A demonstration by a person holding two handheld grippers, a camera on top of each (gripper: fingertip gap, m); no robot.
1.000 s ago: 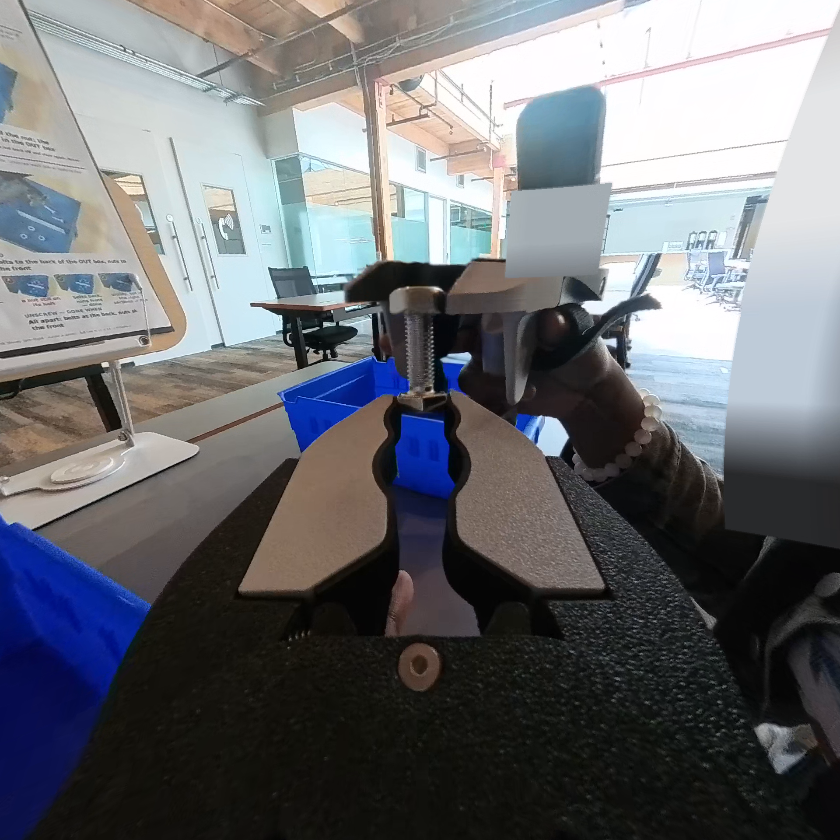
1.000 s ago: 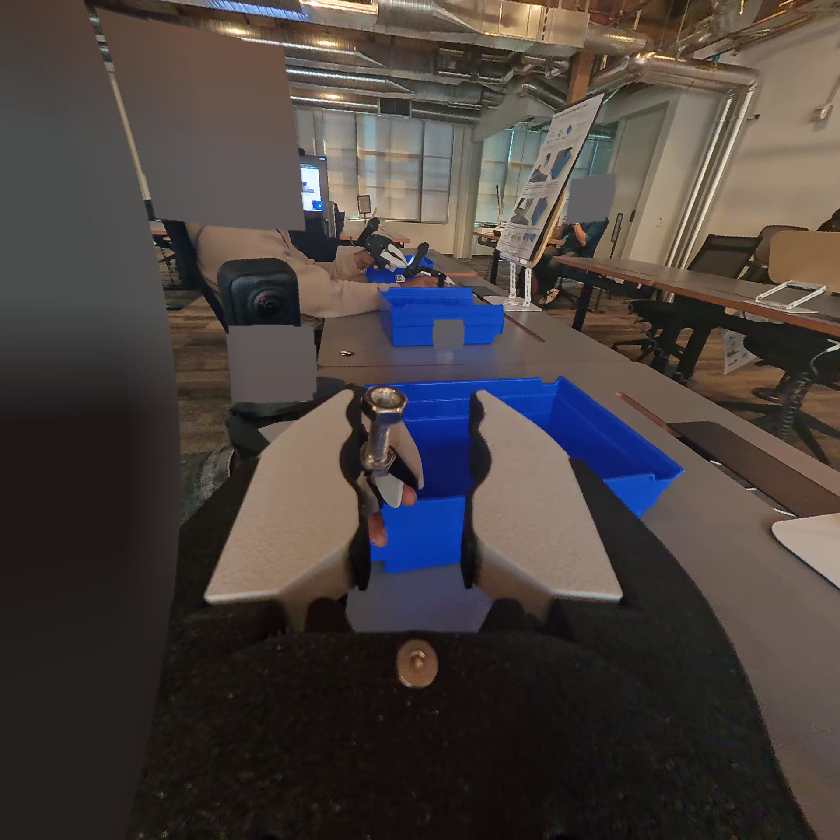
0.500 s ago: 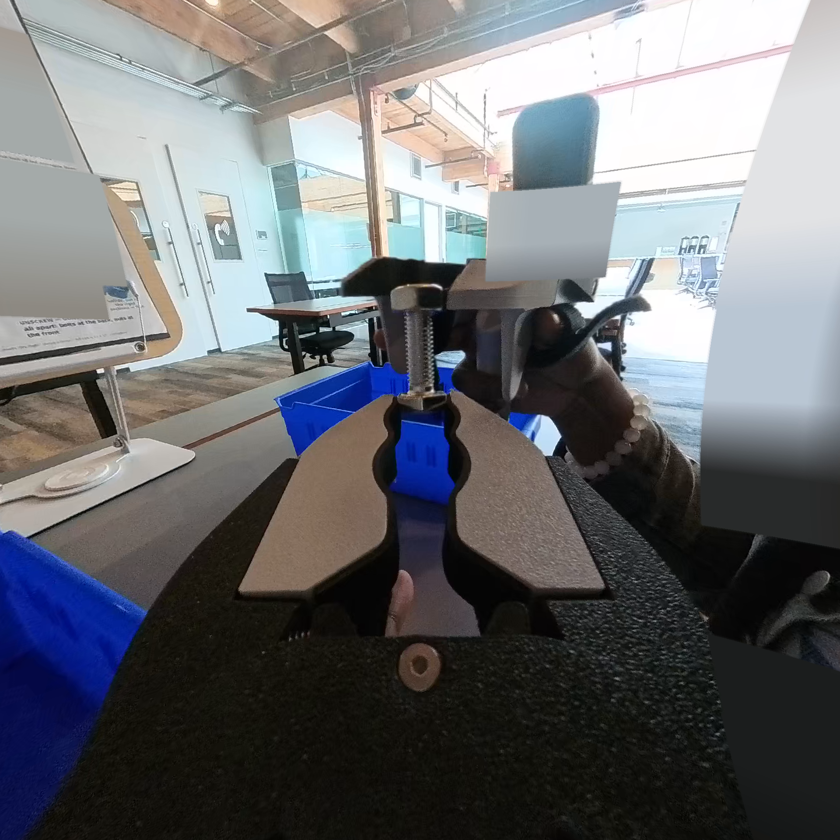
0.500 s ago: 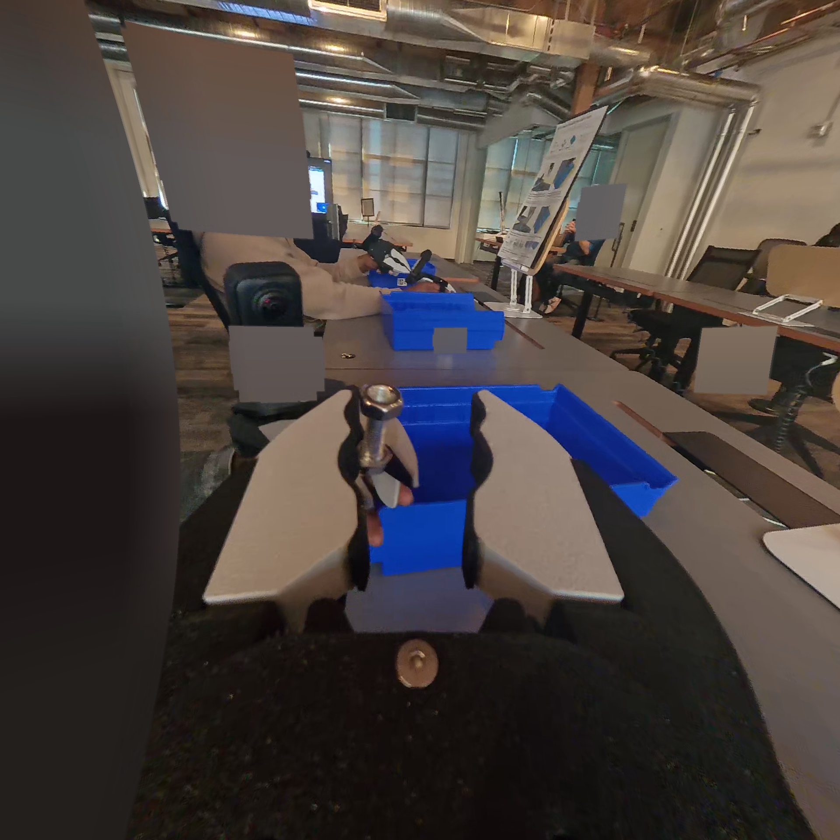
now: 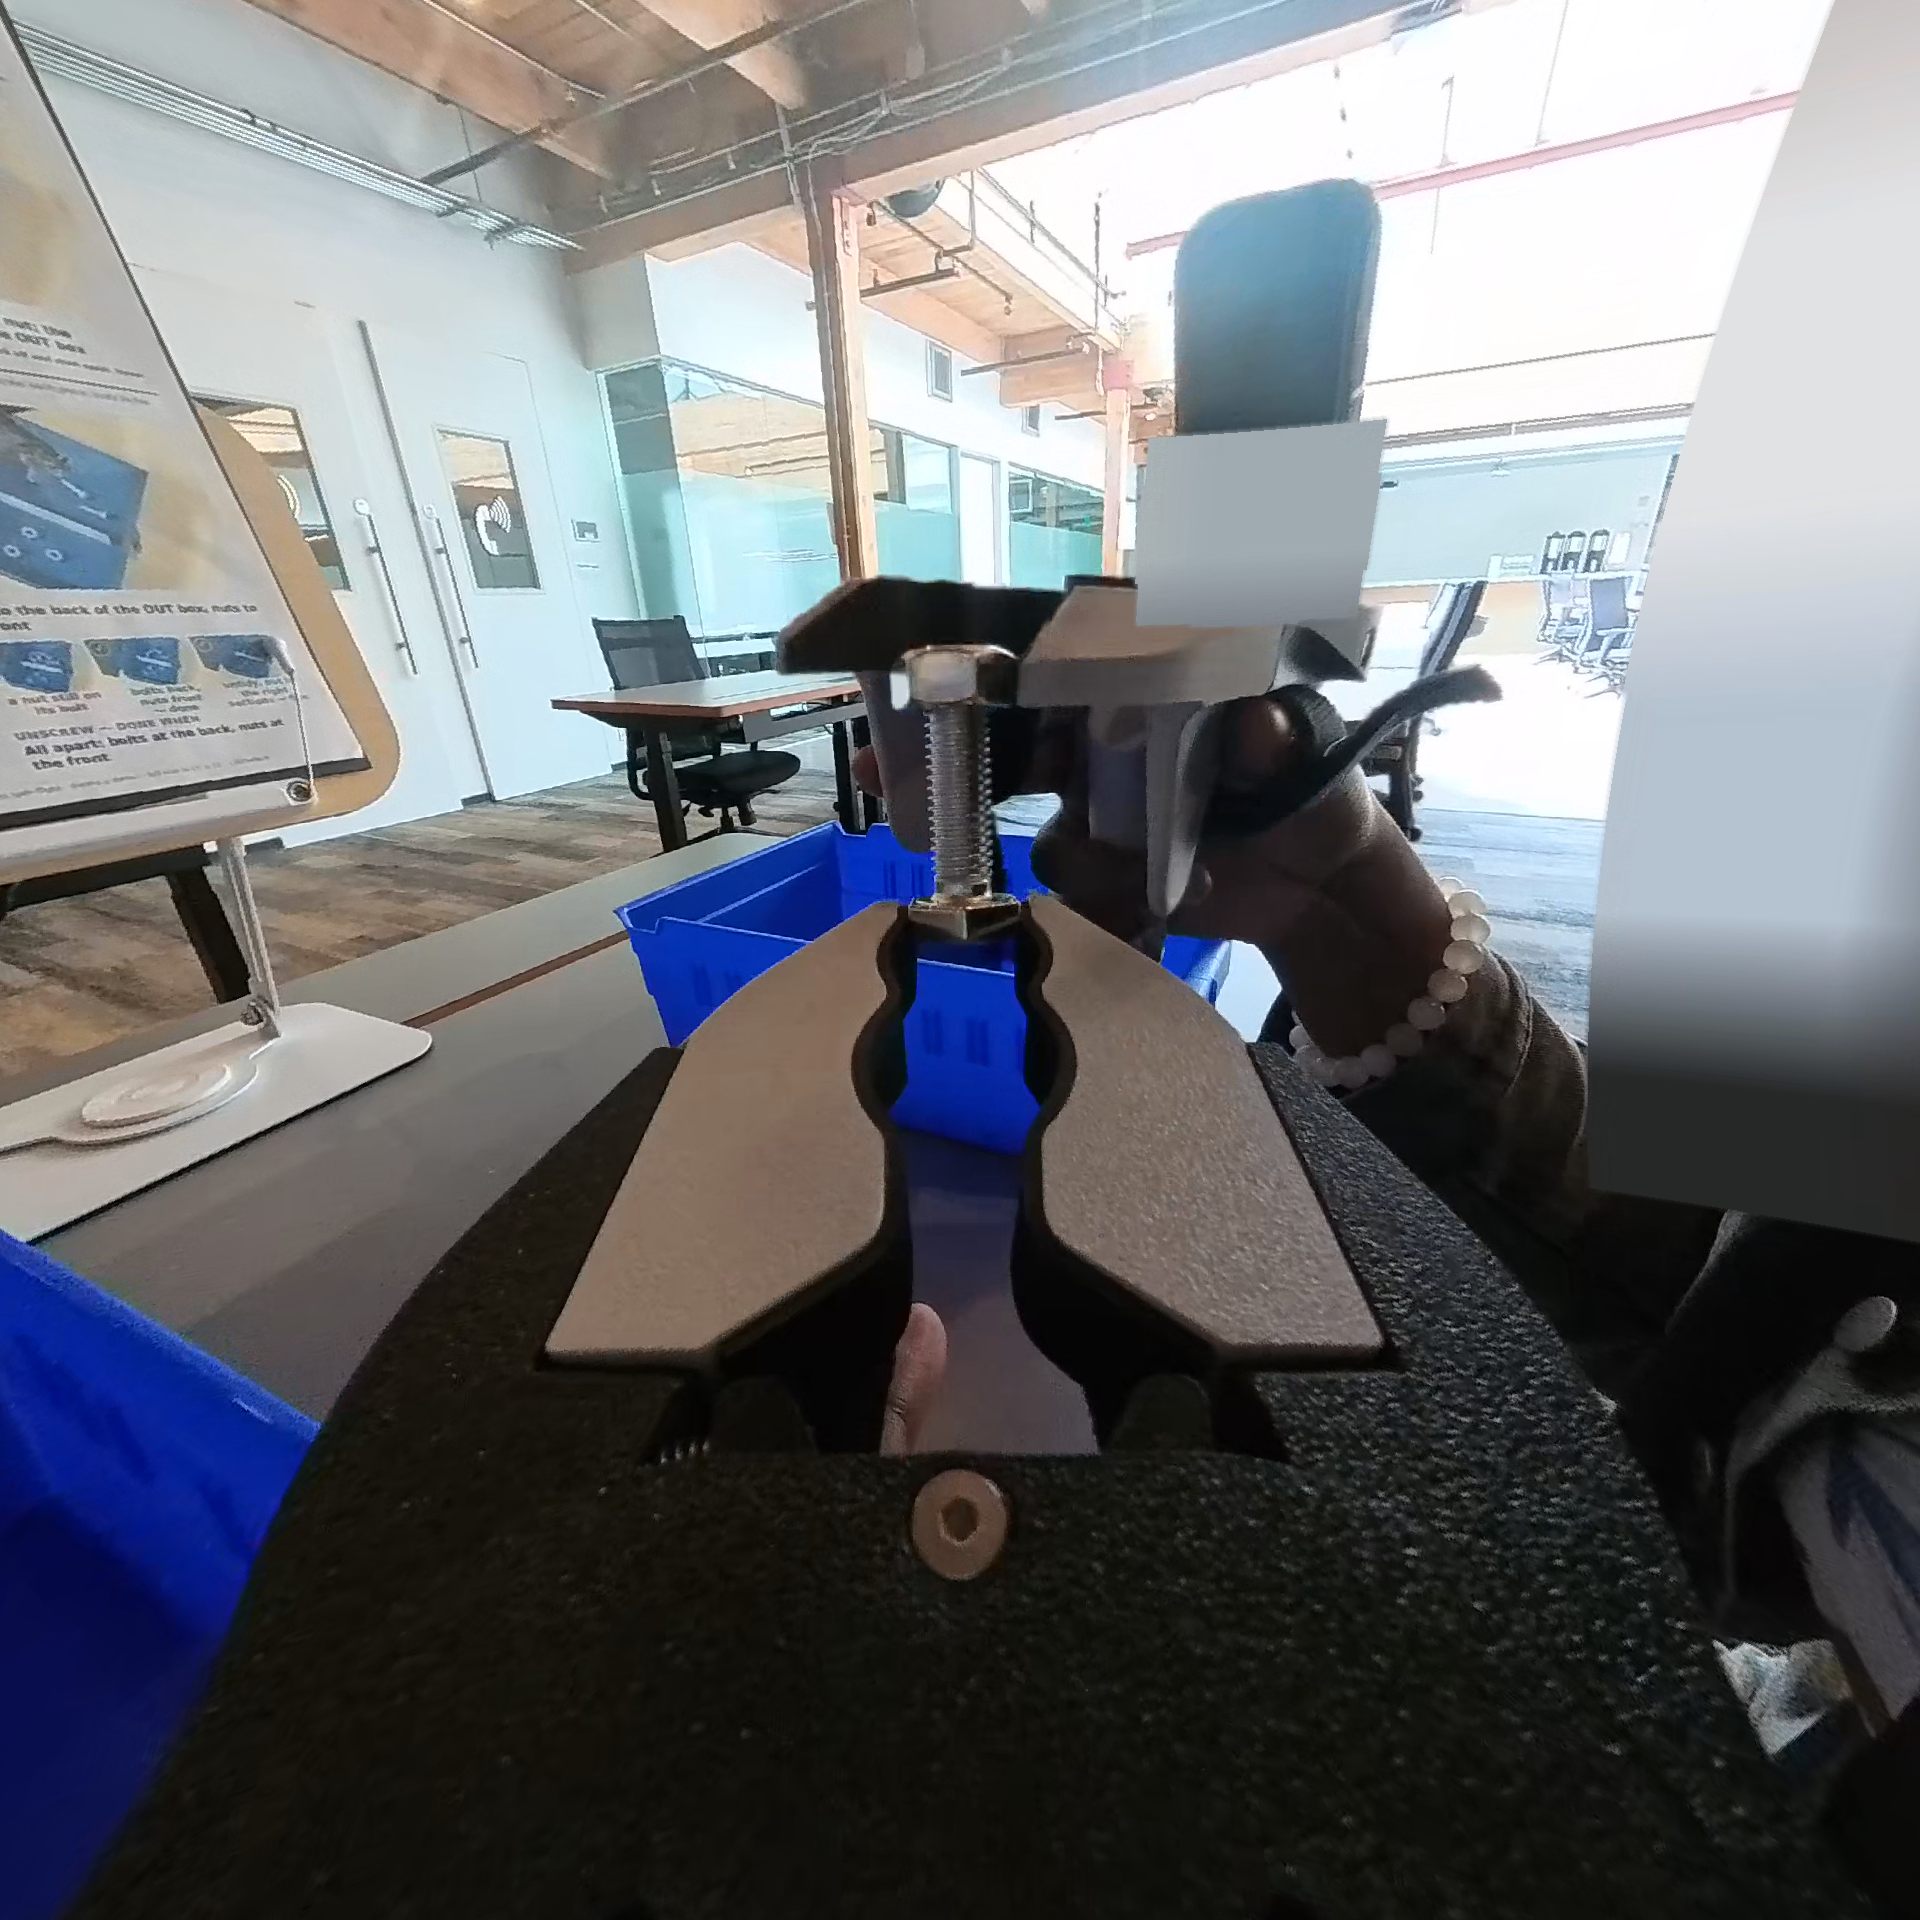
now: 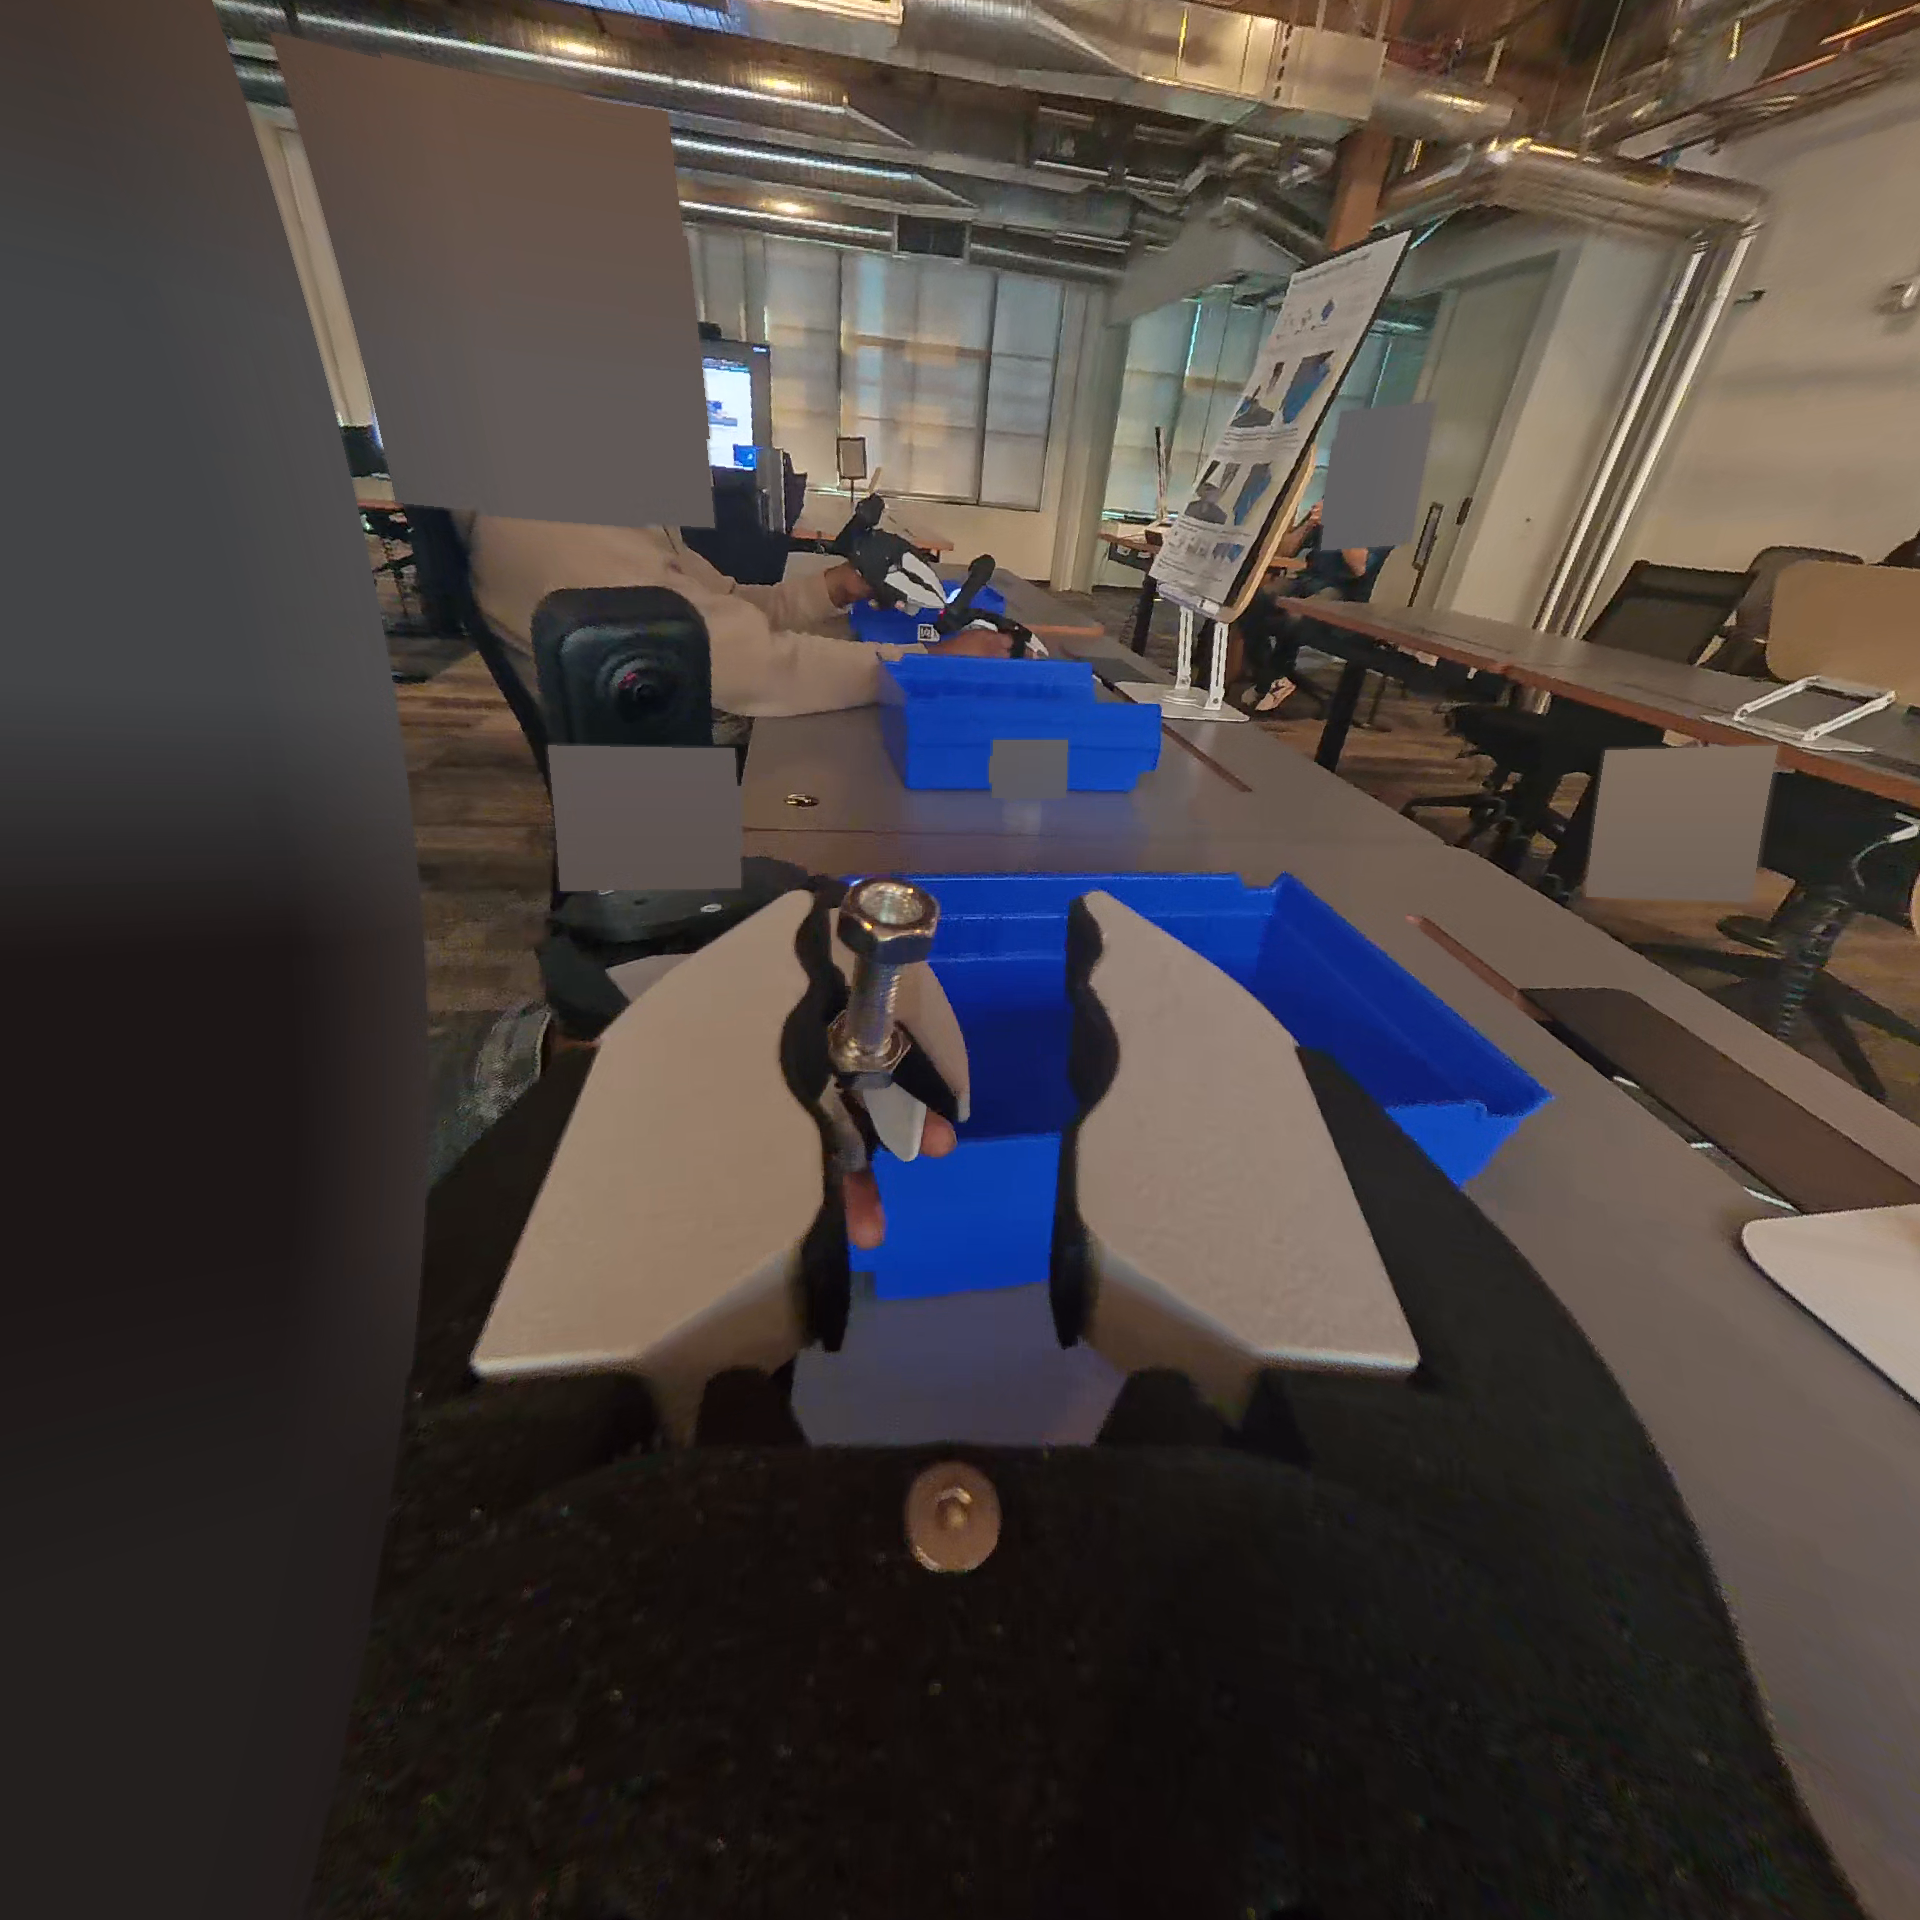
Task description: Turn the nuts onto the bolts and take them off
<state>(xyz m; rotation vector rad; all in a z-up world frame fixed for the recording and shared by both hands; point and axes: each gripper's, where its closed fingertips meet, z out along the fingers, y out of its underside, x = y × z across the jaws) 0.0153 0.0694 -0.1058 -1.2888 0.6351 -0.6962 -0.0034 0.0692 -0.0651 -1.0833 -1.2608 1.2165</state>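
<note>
Left wrist view shows the left gripper (image 5: 961, 920) pinching a silver hex nut (image 5: 961, 916) at its fingertips, holding it steady while the threaded steel bolt (image 5: 958, 790) stands upright out of it. Above the open blue plastic bin (image 6: 1351, 997), the right gripper (image 6: 961, 935) is spread; whether it touches the bolt head is seemingly unclear

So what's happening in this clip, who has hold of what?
A person works two handheld grippers above a blue bin. The left gripper is shut on the nut at the lower end of an upright bolt. The right gripper is open, its tips by the bolt's head, apparently not clamping it. The nut sits near the thread's end.
</note>
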